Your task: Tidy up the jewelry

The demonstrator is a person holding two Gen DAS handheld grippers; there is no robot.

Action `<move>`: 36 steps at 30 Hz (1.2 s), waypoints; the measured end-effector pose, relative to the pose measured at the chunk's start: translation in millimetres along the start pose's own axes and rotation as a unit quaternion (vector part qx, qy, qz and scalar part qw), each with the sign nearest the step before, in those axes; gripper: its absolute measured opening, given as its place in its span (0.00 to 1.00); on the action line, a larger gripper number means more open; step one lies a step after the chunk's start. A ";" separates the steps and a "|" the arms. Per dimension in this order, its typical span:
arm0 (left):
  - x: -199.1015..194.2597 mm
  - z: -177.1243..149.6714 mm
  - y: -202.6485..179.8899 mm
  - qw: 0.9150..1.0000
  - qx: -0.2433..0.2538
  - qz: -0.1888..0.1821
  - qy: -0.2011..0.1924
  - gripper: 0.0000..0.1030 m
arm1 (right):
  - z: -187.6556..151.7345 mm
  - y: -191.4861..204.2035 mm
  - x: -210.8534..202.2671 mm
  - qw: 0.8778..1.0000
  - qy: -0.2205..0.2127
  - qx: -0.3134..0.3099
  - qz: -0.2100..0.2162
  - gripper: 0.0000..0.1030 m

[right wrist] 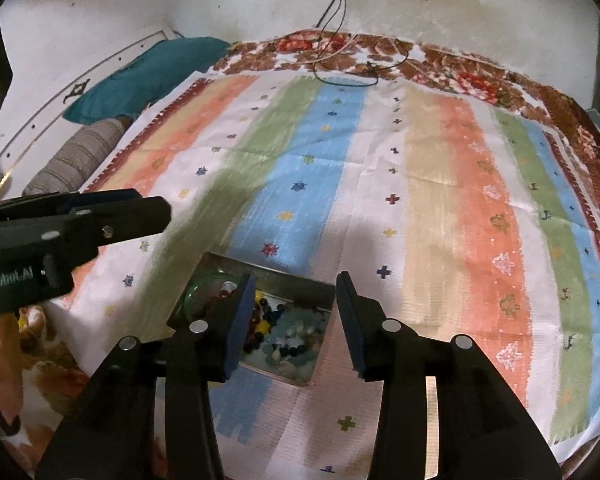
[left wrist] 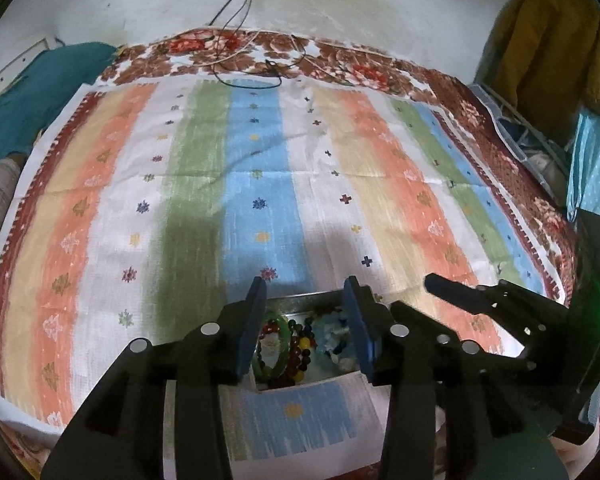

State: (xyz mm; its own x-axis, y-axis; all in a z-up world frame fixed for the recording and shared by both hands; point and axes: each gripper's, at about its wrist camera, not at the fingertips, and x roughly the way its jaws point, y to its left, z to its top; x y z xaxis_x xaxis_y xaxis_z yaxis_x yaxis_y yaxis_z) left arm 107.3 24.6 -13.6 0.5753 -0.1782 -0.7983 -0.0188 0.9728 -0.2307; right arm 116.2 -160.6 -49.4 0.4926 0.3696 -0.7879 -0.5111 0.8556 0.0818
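Metal tray [right wrist: 300, 278] of colourful beads [left wrist: 300, 344]

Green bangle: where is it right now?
The green bangle lies in the left part of the metal tray on the striped cloth, beside the dark beads. In the left wrist view it shows just right of the left tongs' left finger.

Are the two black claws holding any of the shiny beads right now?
No, nothing is held. The left gripper and the right gripper both stand open above the rectangular metal tray of colourful bead bracelets, with nothing pinched.
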 end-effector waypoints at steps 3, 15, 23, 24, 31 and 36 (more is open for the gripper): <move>-5.4 -5.1 1.2 1.000 0.003 -0.002 -0.002 0.47 | -3.8 -4.4 -6.7 1.000 -0.003 0.005 0.000 0.46; -21.6 -30.4 -6.5 0.999 0.040 0.009 -0.013 0.76 | -22.2 -18.9 -32.3 0.999 -0.028 0.012 -0.011 0.67; -26.3 -41.8 -13.6 0.997 0.064 0.025 -0.026 0.94 | -31.8 -24.4 -40.7 0.999 -0.037 0.017 -0.005 0.78; -26.8 -43.5 -14.3 0.997 0.065 0.025 -0.024 0.94 | -32.6 -25.2 -42.1 0.999 -0.039 0.019 -0.005 0.80; -31.4 -52.2 -18.8 0.997 0.077 0.017 -0.026 0.94 | -40.1 -27.0 -46.1 0.999 -0.039 0.016 0.001 0.91; -33.3 -59.3 -24.7 0.995 0.089 0.022 -0.027 0.94 | -46.2 -23.6 -51.3 0.999 -0.041 0.003 0.008 0.93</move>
State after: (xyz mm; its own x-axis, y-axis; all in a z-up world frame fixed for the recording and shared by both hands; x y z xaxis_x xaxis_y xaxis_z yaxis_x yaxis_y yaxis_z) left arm 40.1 -2.2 -14.3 0.6197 -0.1322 -0.7736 0.0980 0.9910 -0.0909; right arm 70.4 -216.6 -39.1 0.5407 0.4111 -0.7339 -0.5150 0.8516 0.0976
